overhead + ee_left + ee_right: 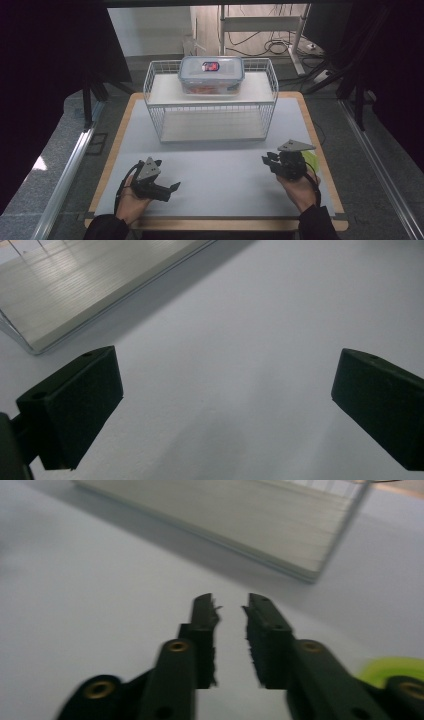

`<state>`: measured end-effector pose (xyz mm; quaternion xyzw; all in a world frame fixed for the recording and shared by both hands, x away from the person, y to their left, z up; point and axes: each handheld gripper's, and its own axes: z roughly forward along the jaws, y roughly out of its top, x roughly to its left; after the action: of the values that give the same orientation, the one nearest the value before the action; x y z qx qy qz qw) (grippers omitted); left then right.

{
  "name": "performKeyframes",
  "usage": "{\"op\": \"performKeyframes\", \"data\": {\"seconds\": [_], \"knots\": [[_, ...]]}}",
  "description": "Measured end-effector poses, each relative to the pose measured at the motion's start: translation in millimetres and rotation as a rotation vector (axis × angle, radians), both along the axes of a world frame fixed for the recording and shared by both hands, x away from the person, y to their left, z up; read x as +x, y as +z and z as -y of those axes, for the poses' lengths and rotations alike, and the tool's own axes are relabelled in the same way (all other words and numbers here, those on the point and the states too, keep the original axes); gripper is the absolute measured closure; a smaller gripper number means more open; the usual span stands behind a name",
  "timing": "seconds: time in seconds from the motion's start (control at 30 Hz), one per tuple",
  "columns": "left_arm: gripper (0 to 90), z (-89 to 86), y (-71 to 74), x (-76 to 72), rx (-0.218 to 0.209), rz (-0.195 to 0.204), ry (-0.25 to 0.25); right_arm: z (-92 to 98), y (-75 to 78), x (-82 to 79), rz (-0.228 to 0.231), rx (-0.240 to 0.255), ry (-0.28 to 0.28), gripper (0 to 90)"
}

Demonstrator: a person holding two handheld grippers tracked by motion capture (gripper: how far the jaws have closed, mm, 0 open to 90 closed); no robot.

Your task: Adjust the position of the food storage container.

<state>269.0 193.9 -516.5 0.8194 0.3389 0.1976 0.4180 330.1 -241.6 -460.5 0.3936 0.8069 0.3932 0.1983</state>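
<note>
My left gripper [167,176] rests low over the white mat [220,170] at the near left, held in a hand. Its jaws stand wide open in the left gripper view [227,405] with bare mat between them. At the near right my right gripper [268,160] hovers over the mat and points toward the rack. In the blurred right gripper view [231,607] its jaws are drawn close, with a slim gap left and nothing in it. A clear lidded food container [211,74] with a blue-rimmed lid sits on the top shelf of a white wire rack [210,127].
The rack's lower shelf [75,285] [250,525] lies just ahead of both grippers. A lime-green object [311,160] [395,669] lies on the mat right beside the right gripper. The mat sits on a wooden tabletop [327,165]; dark curtains flank the table.
</note>
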Motion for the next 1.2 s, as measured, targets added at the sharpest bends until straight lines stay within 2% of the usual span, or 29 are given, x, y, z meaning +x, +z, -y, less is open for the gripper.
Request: {"op": "performKeyframes", "data": {"seconds": [0.03, 0.1, 0.17, 0.2, 0.23, 0.37, 0.4, 0.43, 0.47, 0.5, 0.53, 0.57, 0.6, 0.67, 0.8, 0.9, 1.2], "knots": [[0.1, 0.1, -0.2, 0.2, 0.0, -0.002, -0.001, 9.5, 3.3, 1.8, 0.01, -0.001, -0.03, 86.7], [0.2, 0.2, -0.5, 0.3, 0.001, -0.005, -0.002, 19.3, 5.8, 4.4, 0.015, -0.011, -0.063, 89.7], [0.2, 0.1, -0.5, 0.3, 0.001, -0.006, -0.001, 30.2, 7.6, 7.1, 0.003, -0.001, -0.112, 89.8], [0.3, 0.1, -0.5, 0.3, 0.001, -0.006, -0.001, 30.2, 7.6, 7.1, 0.003, -0.001, -0.112, 89.8], [0.3, 0.0, -0.5, 0.4, 0.001, -0.006, 0.0, 42.4, 9.3, 9.3, -0.002, 0.016, -0.154, 89.9], [0.4, -0.1, -1.1, 0.8, -0.002, -0.013, 0.0, 68.7, 13.8, 11.3, 0.025, 0.013, -0.244, 90.0], [0.4, -0.1, -1.1, 0.8, -0.002, -0.013, 0.0, 68.7, 13.8, 11.3, 0.025, 0.013, -0.244, 90.0], [0.4, 0.1, -1.3, 0.9, -0.002, -0.014, 0.0, 81.8, 15.2, 11.2, 0.037, 0.009, -0.292, 90.0], [0.4, 0.1, -1.3, 0.9, -0.002, -0.014, 0.0, 81.8, 15.2, 11.2, 0.037, 0.009, -0.292, 90.0], [0.4, 0.2, -1.4, 1.0, -0.001, -0.016, 0.0, 93.4, 15.5, 10.8, 0.044, -0.001, -0.337, 90.0], [0.4, 0.2, -1.4, 1.0, -0.001, -0.016, 0.0, 93.4, 15.5, 10.8, 0.044, -0.001, -0.337, 90.0], [0.4, 0.4, -1.7, 1.2, 0.002, -0.019, 0.0, 102.2, 14.8, 10.3, 0.044, -0.007, -0.37, 90.0], [0.4, 0.4, -1.7, 1.2, 0.002, -0.019, 0.0, 102.2, 14.8, 10.3, 0.044, -0.007, -0.37, 90.0], [0.4, 0.4, -2.0, 1.4, 0.002, -0.022, 0.001, 114.6, 11.1, 9.5, 0.029, -0.015, -0.416, 90.0], [0.5, 0.2, -2.1, 1.6, 0.003, -0.023, 0.003, 122.2, 6.3, 8.0, 0.014, -0.04, -0.449, 90.0], [0.5, 0.6, -2.7, 1.8, 0.004, -0.027, 0.006, 127.6, -1.7, 7.0, -0.023, -0.051, -0.475, 90.0], [0.6, 1.3, -3.0, 1.9, 0.011, -0.03, 0.004, 123.8, -12.3, 5.3, -0.093, -0.091, -0.474, 90.0]]}}
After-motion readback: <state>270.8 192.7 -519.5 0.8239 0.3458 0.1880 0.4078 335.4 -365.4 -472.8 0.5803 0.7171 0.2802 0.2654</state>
